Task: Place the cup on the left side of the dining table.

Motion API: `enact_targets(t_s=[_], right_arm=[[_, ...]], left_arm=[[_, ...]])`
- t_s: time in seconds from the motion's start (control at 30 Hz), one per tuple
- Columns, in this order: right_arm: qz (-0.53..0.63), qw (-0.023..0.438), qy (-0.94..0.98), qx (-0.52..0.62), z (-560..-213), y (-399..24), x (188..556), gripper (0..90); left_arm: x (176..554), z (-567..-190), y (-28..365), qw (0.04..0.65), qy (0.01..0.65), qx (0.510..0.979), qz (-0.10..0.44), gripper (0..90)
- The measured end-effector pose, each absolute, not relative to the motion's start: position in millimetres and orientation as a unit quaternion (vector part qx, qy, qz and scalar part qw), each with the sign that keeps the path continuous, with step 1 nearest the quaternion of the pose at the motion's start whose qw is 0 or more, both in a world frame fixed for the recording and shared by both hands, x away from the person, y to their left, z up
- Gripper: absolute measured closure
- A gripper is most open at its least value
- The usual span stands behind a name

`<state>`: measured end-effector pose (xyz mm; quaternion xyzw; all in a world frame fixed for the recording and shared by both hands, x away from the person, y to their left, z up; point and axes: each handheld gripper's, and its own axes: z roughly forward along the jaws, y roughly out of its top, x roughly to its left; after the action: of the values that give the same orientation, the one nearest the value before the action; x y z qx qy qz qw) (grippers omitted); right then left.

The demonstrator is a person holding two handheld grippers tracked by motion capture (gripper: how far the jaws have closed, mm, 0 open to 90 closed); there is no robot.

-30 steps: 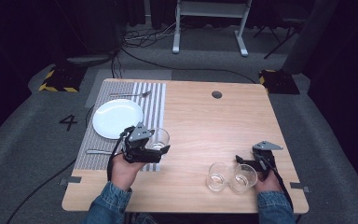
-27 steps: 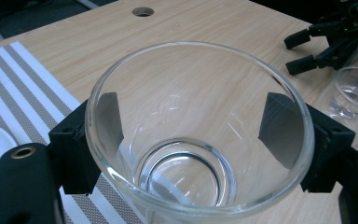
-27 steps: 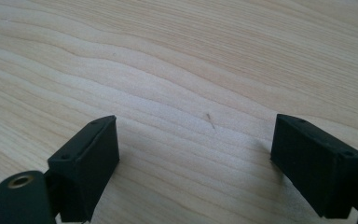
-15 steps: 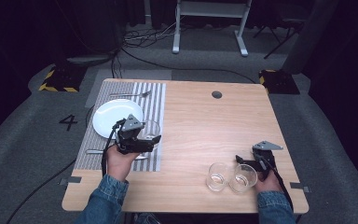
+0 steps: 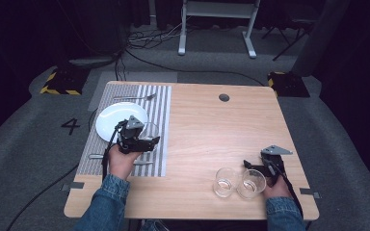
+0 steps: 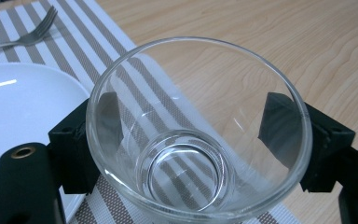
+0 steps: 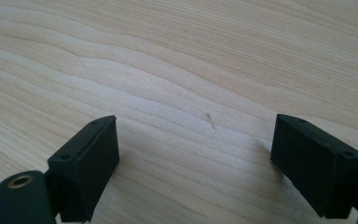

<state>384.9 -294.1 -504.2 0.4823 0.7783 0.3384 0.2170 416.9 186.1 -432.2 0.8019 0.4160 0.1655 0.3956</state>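
Your left gripper [image 5: 147, 141] clamps a clear glass [image 6: 198, 130] over the striped mat [image 5: 160, 110], beside the white plate [image 5: 111, 118].
Judged a placing step: lower it upright onto the mat. Your right gripper [image 5: 255, 169], jaws apart and empty, rests near the table's [image 5: 221, 125] front-right corner, by two glasses [image 5: 238, 182].

You have three clear glass tumblers on the wooden table [image 5: 212, 144]: one [image 6: 198, 135] over the striped mat, two standing side by side at the near right, tumbler [image 5: 225, 182] and tumbler [image 5: 251, 184]; one round white plate [image 5: 113, 118]; one grey-and-white striped placemat [image 5: 161, 103]; one silver fork [image 5: 135, 97] at the mat's far end; two further pieces of silver cutlery [image 5: 96, 156] at its near end, kind indistinct.
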Motion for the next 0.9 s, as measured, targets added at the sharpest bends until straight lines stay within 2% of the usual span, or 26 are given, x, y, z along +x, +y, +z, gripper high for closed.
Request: enact_targets(t_s=[0.53,0.9], right_arm=[[0.338,0.217,0.778,0.482,-504.2,-294.1,384.9,15.4],[0.338,0.217,0.778,0.482,-504.2,-294.1,384.9,15.4]], left_arm=[[418.8,-450.7,193.5,0.351,0.442,0.811,0.154,18.6],[417.0,-453.2,193.9,0.338,0.431,0.821,0.163,18.6]])
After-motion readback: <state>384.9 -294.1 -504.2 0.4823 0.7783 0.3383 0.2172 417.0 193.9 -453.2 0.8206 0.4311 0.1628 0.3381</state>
